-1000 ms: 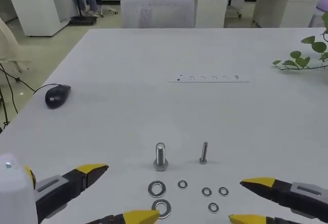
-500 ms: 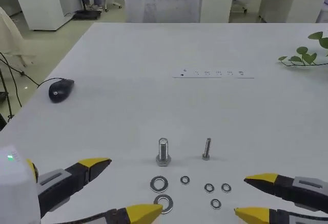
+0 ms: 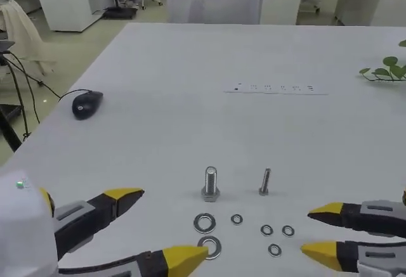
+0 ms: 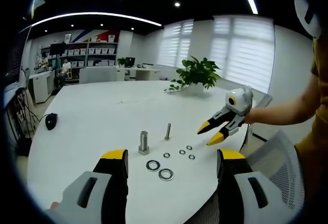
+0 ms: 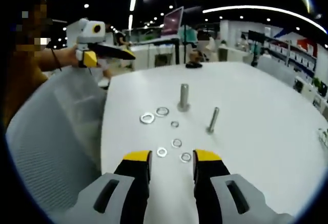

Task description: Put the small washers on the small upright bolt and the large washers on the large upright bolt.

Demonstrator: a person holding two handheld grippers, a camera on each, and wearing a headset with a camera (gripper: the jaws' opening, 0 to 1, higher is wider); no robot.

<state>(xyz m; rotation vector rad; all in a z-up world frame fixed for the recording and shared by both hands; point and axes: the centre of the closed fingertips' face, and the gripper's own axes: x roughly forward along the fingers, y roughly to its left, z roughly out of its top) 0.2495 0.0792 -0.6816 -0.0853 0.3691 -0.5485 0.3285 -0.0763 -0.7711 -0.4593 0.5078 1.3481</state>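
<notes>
The large bolt (image 3: 211, 183) and the small bolt (image 3: 265, 182) stand upright side by side on the white table (image 3: 190, 112). In front of them lie two large washers (image 3: 204, 222) (image 3: 210, 246) and several small washers (image 3: 266, 230). My left gripper (image 3: 162, 225) is open, just left of the large washers and holding nothing. My right gripper (image 3: 311, 231) is open and bare, just right of the small washers. The left gripper view shows its own jaws (image 4: 172, 157) wide apart before the large bolt (image 4: 144, 143). In the right gripper view, the small washers (image 5: 177, 143) lie just beyond the right gripper (image 5: 171, 157).
A black mouse (image 3: 87, 104) with its cable lies at the table's left. A strip of sockets (image 3: 276, 89) is set into the table further back, and plant leaves (image 3: 384, 71) reach in at the right. A grey chair (image 3: 212, 3) stands at the far edge.
The head camera has swung a little, sliding the picture right and up. Both grippers hold the same places beside the washers, still open.
</notes>
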